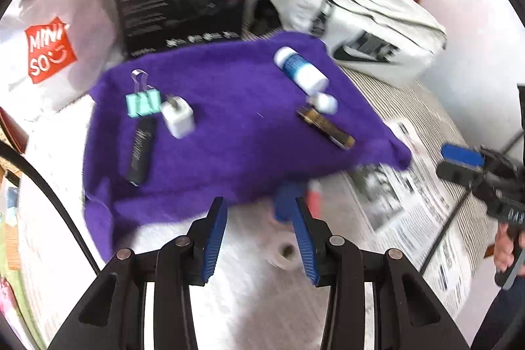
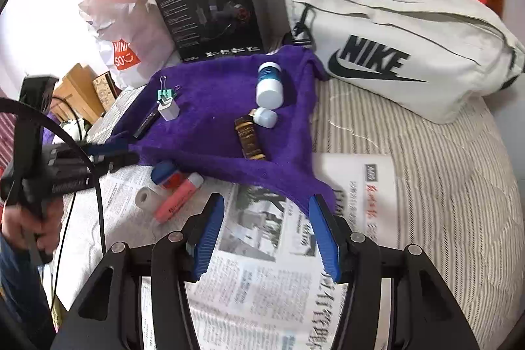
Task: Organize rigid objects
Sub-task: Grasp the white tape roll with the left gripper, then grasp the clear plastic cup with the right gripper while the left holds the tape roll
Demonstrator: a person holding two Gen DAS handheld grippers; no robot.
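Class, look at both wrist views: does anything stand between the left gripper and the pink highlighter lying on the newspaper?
Nothing visible blocks the pink highlighter. The left gripper, jaws empty, hangs above it; a blue-and-red object and a small white tape roll lie close beside it.

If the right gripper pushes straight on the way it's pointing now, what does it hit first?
Probably the newspaper lying between the open right gripper fingers, close to the near corner of the purple towel. Depth is hard to judge.

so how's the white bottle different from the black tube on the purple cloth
The white bottle is fat, white with a blue label; the black tube is thin and all dark. The bottle lies at the cloth's far right, the tube at its left edge. Both lie on their sides.
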